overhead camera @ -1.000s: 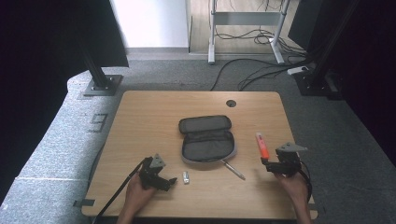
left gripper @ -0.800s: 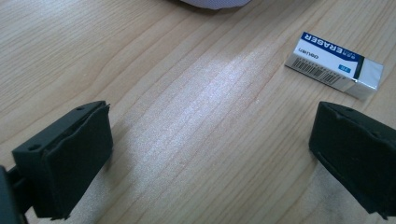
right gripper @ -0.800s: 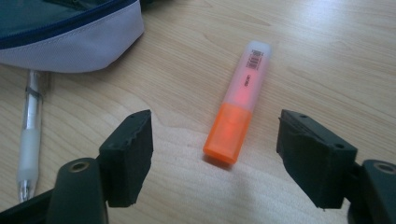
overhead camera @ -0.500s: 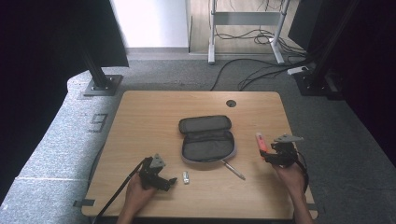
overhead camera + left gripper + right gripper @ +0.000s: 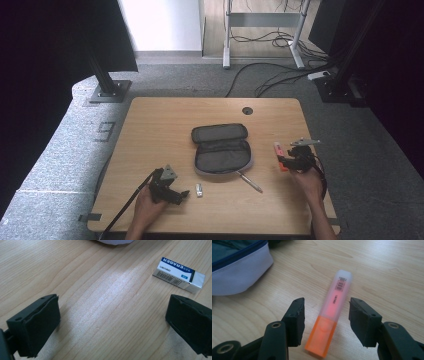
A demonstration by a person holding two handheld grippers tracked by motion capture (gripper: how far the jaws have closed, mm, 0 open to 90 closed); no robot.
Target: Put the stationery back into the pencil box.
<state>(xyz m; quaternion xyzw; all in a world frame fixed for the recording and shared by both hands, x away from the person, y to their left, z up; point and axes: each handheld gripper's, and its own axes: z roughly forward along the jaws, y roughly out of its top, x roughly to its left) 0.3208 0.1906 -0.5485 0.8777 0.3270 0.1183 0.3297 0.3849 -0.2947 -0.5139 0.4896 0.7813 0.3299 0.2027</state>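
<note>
the highlighter (image 5: pixel 332 312) lies flat on the wooden table (image 5: pixel 150 130), well to the right of the open pencil case (image 5: pixel 222 150), and the right gripper (image 5: pixel 325 317) has slid in over it so the orange body now sits between the two black jaws, which have just been closing but have not touched it yet, with a gap on each side. that looks to me like the grab is about to happen, likely to drop it into the case. the left gripper (image 5: pixel 112 322) waits wide open and empty near the eraser (image 5: pixel 179 275).
</note>
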